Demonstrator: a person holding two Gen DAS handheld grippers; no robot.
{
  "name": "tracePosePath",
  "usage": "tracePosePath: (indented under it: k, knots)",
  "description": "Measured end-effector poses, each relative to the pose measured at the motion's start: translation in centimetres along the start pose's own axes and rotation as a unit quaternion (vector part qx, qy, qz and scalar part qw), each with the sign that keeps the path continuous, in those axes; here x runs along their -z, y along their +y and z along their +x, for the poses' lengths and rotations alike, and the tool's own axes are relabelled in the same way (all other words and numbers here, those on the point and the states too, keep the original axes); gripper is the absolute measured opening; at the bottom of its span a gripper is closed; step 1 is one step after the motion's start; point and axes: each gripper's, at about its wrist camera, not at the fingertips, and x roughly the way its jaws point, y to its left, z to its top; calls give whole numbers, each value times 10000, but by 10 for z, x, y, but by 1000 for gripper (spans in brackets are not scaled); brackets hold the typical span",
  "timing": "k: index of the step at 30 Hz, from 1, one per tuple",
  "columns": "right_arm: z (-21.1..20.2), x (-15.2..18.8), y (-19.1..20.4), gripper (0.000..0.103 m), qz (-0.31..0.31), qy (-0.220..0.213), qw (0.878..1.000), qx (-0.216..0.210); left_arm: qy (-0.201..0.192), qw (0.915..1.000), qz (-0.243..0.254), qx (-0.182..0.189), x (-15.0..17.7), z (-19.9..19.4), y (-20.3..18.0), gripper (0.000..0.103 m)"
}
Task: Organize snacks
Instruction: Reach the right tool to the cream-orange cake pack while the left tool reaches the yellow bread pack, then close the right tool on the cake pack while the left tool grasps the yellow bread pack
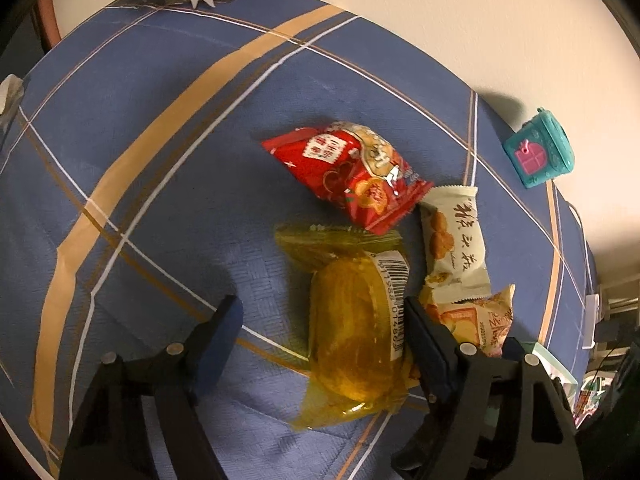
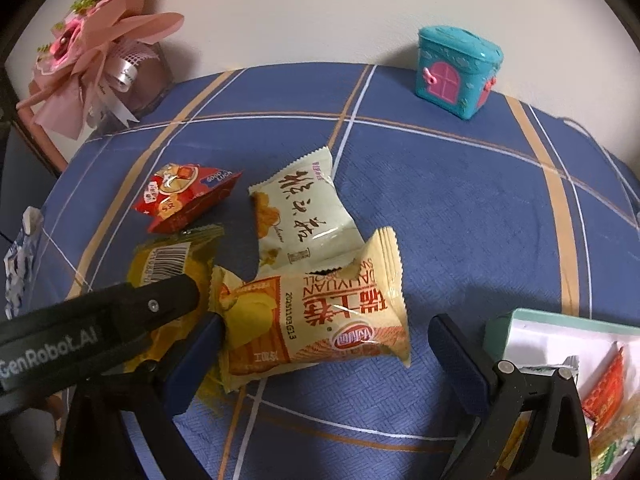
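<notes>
Several snack packs lie on the blue plaid cloth (image 1: 160, 184). A clear yellow pack (image 1: 352, 332) sits between the open jaws of my left gripper (image 1: 320, 320), untouched on its left side. A red pack (image 1: 352, 172), a white pack (image 1: 456, 240) and an orange-cream pack (image 1: 480, 320) lie beyond and right. In the right wrist view my right gripper (image 2: 328, 332) is open around the orange-cream pack (image 2: 320, 312); the white pack (image 2: 304, 216), red pack (image 2: 184, 196) and yellow pack (image 2: 172, 264) lie behind it. The left gripper's finger (image 2: 132, 312) shows there over the yellow pack.
A white box with a teal rim (image 2: 560, 340), holding some snacks, stands at the near right. A teal toy house (image 2: 456, 68) stands at the back right by the wall. A pink bouquet (image 2: 92, 48) is at the back left.
</notes>
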Motion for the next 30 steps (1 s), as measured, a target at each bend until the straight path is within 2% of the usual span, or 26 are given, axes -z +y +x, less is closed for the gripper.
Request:
tracePosePath:
  k: [3,8,15,22,24,26,27,30]
  knots:
    - [-4,-1,3,103,-115,-58,9999,94,-20,10000,-81,-19,-1,-3,7,81]
    - [-8,-3,11,103,-217,-144,9997,3,-33,9998,-167,-63,0,-7,16,81]
    - [3,3,20,103,-348,-10,9994,39,-10,9998,-207,-75,0,-7,22,81]
    - [6,4,12,103,-120,37,9998,159,26,9999,-151,-72,-1,-4,14,81]
    - [7,5,8,103,14,62,10000,51,42,9999,-117,-63,0,-2,10,77]
    - [7,5,5,96,109,49,9999,-19,60,9999,-98,-35,0,-3,10,69]
    - [7,5,5,94,134,54,9999,-54,71,9999,-96,-5,0,-3,9,68]
    - [6,6,3,89,176,34,9998,-65,82,9999,-61,68,0,-3,6,58]
